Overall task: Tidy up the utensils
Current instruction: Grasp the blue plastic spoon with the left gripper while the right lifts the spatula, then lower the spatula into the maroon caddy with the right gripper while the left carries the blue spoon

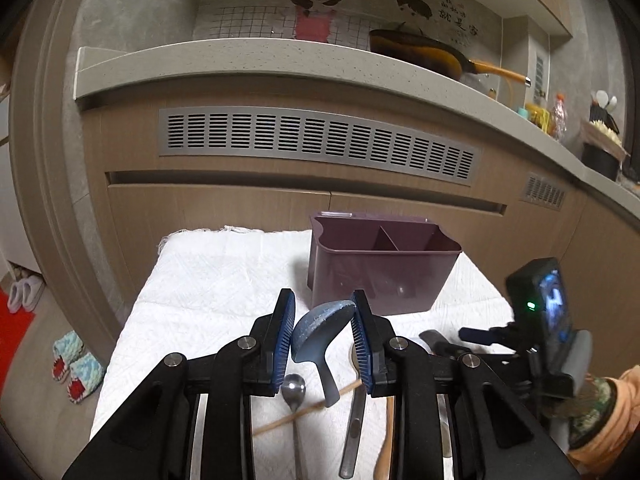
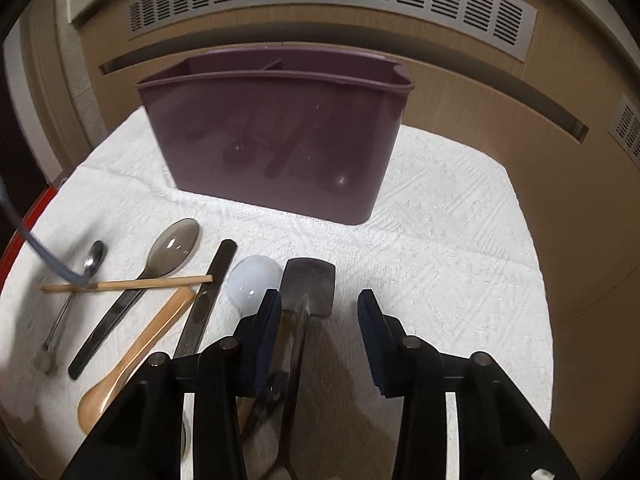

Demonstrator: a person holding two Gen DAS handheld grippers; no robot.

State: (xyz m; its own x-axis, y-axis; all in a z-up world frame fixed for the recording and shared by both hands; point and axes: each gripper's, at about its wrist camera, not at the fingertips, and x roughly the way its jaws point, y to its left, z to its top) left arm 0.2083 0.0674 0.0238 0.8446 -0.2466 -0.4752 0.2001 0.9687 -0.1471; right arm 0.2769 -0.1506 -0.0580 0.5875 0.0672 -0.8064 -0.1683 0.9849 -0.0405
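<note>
My left gripper [image 1: 323, 326] is shut on a blue-grey soup spoon [image 1: 318, 334], gripped by its bowl, handle hanging down above the white cloth [image 1: 208, 280]. The purple divided utensil holder [image 1: 380, 264] stands just beyond it. In the right wrist view my right gripper [image 2: 320, 312] is open over the cloth [image 2: 440, 240], its left finger beside a dark spatula [image 2: 308, 284]. Left of it lie a white spoon [image 2: 254, 280], a dark flat handle [image 2: 208, 296], a wooden spoon [image 2: 136, 352], a smoky spoon [image 2: 172, 248], a chopstick [image 2: 128, 284] and a small metal spoon [image 2: 92, 264]. The holder [image 2: 272, 140] stands behind them.
Wooden cabinet fronts with metal vents [image 1: 316, 140] rise behind the cloth. A counter above holds a yellow pan [image 1: 420, 52] and bottles [image 1: 556, 116]. Slippers [image 1: 74, 368] lie on the floor at left.
</note>
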